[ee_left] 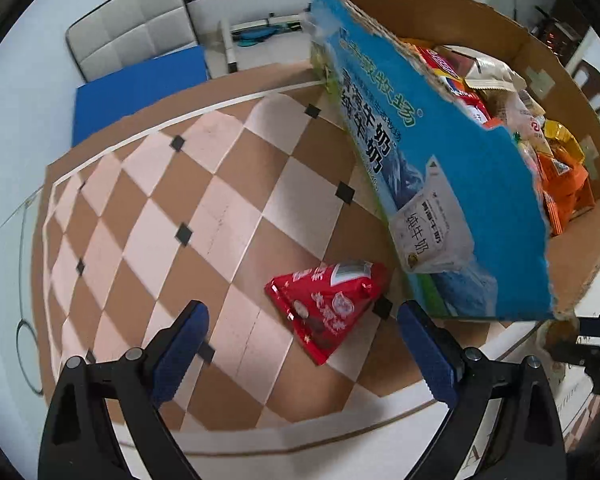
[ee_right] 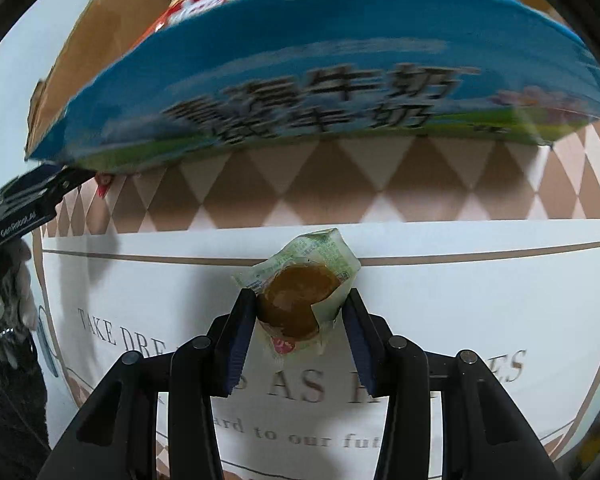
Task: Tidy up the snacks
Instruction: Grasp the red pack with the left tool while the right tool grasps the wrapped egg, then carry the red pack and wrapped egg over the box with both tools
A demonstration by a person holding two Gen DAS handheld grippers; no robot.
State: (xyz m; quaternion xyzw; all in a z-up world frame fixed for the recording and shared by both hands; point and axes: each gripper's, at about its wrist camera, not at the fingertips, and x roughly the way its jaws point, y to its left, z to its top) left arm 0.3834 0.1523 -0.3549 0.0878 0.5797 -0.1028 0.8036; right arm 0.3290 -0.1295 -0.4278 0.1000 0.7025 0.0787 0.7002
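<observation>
Both grippers share one build: the left gripper (ee_left: 302, 346) and the right gripper (ee_right: 300, 334) have glossy black plastic linkage arms with triangular cut-outs, joined by round grey pivot pins. Each finger carries a dark blue ribbed pad (ee_left: 184, 350) — long and narrow. In the right wrist view the other gripper's black body bears white lettering — "GenRobot.AI".

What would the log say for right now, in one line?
right tongs: shut on pastry packet | left tongs: open, empty | red snack packet: on tablecloth | milk carton box: holds snacks
</observation>
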